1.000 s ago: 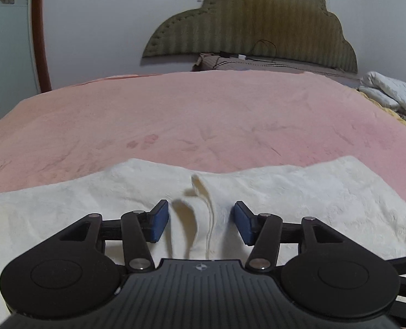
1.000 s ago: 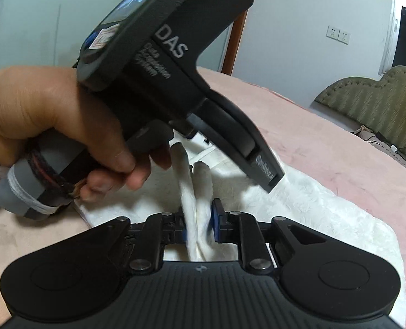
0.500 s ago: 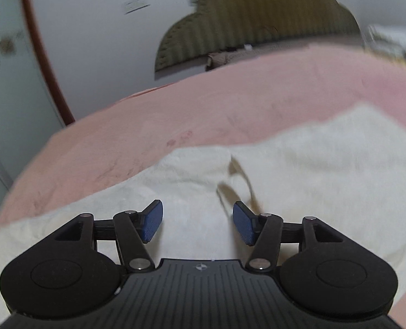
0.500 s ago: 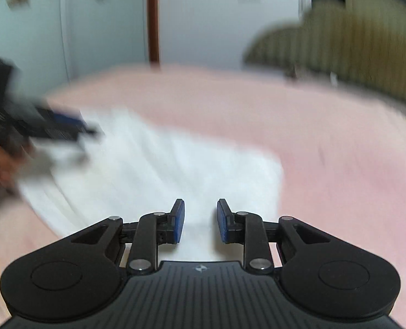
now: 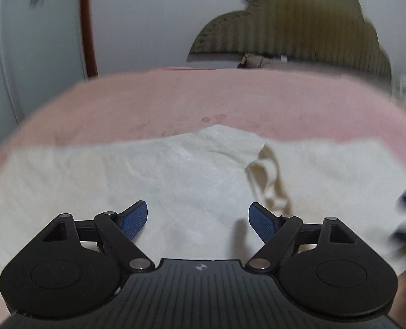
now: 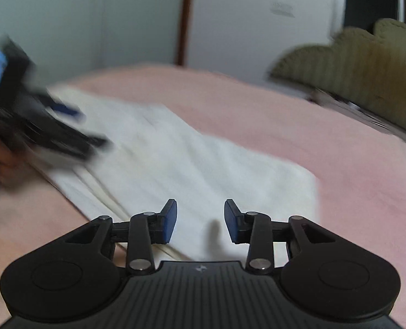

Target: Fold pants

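Opening over the white pants (image 5: 181, 175) on the bed (image 5: 175, 101), both left gripper (image 5: 198, 220) and right gripper (image 6: 200, 220) hold nothing.

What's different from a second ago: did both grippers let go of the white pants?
Yes. The right gripper, which was pinching a raised ridge of the cream-white textured pants, has released it; its jaws are opening with nothing between them. The left gripper is opening too, wider, and has shifted left off the loose cream drawstring. The pants still lie flat on the pink bedspread.

Pink-covered bed (image 5: 153, 104), cream pants (image 5: 175, 175) flat on it
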A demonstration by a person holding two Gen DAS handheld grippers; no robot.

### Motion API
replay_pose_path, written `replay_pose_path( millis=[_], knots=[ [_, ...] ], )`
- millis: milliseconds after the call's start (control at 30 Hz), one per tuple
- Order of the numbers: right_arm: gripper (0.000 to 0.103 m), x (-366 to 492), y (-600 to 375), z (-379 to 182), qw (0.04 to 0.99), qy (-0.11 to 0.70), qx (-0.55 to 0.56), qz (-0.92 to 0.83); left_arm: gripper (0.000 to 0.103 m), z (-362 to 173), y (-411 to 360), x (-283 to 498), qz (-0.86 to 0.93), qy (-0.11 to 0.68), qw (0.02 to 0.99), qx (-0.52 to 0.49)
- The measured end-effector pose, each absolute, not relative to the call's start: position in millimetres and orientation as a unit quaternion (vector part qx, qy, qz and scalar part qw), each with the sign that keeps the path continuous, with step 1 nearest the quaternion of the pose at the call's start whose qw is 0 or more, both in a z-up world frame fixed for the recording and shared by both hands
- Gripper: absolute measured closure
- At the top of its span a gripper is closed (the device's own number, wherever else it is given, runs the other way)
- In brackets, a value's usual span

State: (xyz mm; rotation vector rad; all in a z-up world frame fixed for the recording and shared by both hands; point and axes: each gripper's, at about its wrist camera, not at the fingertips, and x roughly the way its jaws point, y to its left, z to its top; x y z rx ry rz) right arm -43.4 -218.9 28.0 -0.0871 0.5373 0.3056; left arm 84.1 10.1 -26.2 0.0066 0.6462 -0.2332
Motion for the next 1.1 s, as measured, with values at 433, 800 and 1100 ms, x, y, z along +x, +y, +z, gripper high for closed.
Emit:
replay_pose_path(
  millis=[433, 800, 1100],
  knots=[
    [0.067, -28, -143, -10, 0.924, 0.258, -0.247, 0.136, 0.02, -12, 35, 78, -0.168, 0.333, 0.915, -0.153],
    [0.095, -28, -184, 10, 0.951, 0.234, -0.106, 0.171, 0.019, -28, 12, 96, -0.307, 0.409, 0.805, -0.299],
    [0.095, -30, -194, 16, 0.949, 0.237, -0.065, 0.198, 0.087, -51, -10, 113, -0.272, 0.424, 0.816, -0.284]
  ],
)
